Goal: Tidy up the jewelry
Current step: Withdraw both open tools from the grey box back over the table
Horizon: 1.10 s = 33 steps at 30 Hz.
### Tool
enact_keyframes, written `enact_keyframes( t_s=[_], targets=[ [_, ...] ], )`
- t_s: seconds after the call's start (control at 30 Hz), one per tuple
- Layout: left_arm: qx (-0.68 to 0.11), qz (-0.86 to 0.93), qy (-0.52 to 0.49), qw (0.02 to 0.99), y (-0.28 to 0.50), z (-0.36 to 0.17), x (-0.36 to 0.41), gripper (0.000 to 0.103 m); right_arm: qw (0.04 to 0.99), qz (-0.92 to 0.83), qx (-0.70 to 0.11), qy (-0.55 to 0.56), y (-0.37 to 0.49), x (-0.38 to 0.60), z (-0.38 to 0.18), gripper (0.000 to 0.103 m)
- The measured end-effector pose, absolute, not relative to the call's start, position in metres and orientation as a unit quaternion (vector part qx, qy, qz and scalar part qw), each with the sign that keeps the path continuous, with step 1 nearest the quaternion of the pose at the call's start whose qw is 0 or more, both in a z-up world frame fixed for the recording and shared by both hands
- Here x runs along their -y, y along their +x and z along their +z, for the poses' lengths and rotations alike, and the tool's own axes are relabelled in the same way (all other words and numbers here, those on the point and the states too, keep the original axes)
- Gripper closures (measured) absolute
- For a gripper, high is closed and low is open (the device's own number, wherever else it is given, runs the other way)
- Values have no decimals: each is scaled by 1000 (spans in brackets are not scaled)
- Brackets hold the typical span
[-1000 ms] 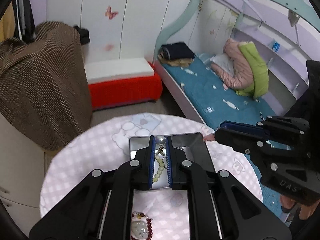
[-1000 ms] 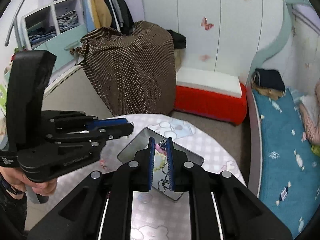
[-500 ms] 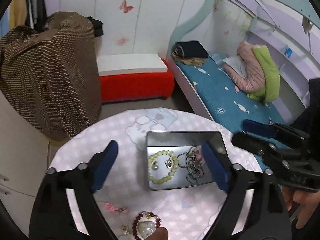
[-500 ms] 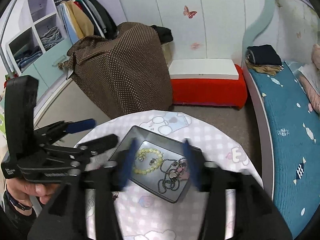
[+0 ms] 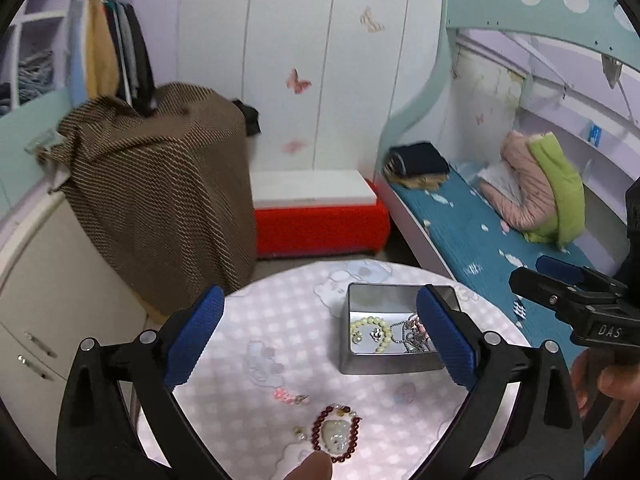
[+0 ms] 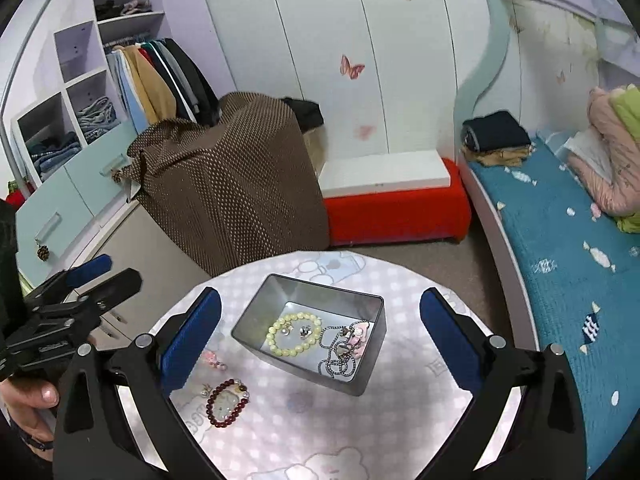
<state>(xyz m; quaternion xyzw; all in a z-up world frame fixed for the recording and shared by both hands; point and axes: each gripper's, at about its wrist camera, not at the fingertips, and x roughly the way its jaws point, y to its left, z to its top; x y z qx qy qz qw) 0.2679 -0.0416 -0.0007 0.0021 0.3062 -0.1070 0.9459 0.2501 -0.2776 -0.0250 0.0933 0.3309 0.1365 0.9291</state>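
A grey metal tin (image 6: 372, 376) (image 5: 384, 364) stands on the round table. It holds a pale green bead bracelet (image 6: 295, 334) (image 5: 370, 330), a silver chain (image 6: 338, 354) (image 5: 412, 338) and a small charm (image 6: 306, 332). A dark red bead bracelet with a pale pendant (image 5: 336, 434) (image 6: 226, 402) lies on the cloth near the front. A small pink piece (image 5: 290, 396) (image 6: 214, 360) lies beside it. My left gripper (image 5: 320, 340) is open and empty above the table. My right gripper (image 6: 320, 340) is open and empty above the tin.
The table has a pink checked cloth (image 6: 320, 432). Behind it stand a brown draped cover (image 6: 232, 192), a red and white bench (image 6: 392, 200) and a bed with a blue sheet (image 6: 560, 240). A wardrobe with clothes (image 6: 152, 76) is at the left.
Both grippers were shut on jewelry over the tin a second ago. Both have opened and pulled back, leaving the green bracelet and the chain in the tin.
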Motion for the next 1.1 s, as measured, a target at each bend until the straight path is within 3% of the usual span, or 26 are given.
enact_keyframes(
  t_s=[0.3, 1.1],
  targets=[
    [-259, -81, -1, 962, 206, 15, 19, 6, 945, 132, -287, 83, 204, 267, -8, 7],
    [-229, -19, -12, 973, 79, -16, -27, 5, 963, 99, -245, 57, 91, 244, -22, 7]
  ],
)
